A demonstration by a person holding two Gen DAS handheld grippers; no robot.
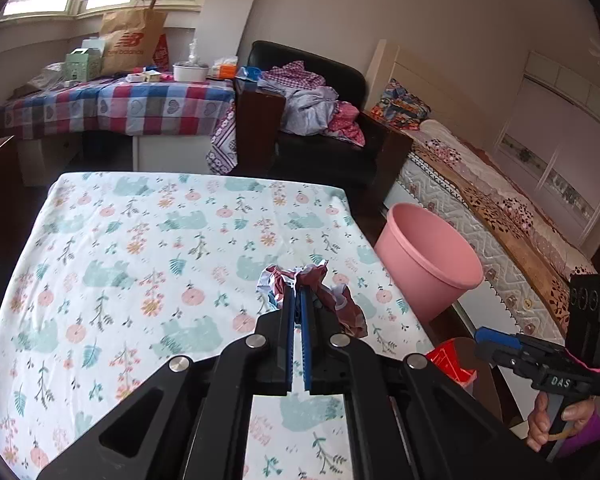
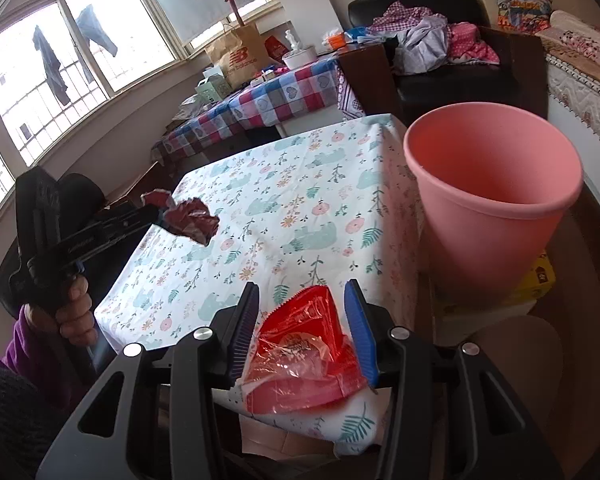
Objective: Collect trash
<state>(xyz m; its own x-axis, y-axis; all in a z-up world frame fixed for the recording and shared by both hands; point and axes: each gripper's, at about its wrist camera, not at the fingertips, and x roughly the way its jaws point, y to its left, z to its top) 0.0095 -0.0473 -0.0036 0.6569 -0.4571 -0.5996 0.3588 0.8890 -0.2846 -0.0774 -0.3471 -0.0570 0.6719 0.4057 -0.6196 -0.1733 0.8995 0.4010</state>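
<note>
On the table, under a floral cloth with pale green bears, nothing lies loose across the left and middle parts of the top. The left gripper is closed tight on a crumpled maroon-and-white wrapper, which bulges out past both fingers and hangs more to the right of them. In the right wrist view the same wrapper is off the cloth, above the table's left edge, with the left gripper reaching in from that side and a hand in a purple sleeve on its grip.

Further right, at the near right corner of the table, the right gripper has a red plastic wrapper between its fingers. The jaws stand partly apart and both pads press against the wrapper's sides, so it is gripped. The wrapper sits over the cloth's corner where the cloth folds down; whether it rests on the cloth I cannot tell. From the left wrist view only a bit of this red wrapper shows past the table's right edge, below the right gripper, whose handle is in the other hand.

Beyond the table's right edge stands a pink bin, upright and open, close beside the edge; nothing shows inside it. The bin stands between the table and a bed.
</note>
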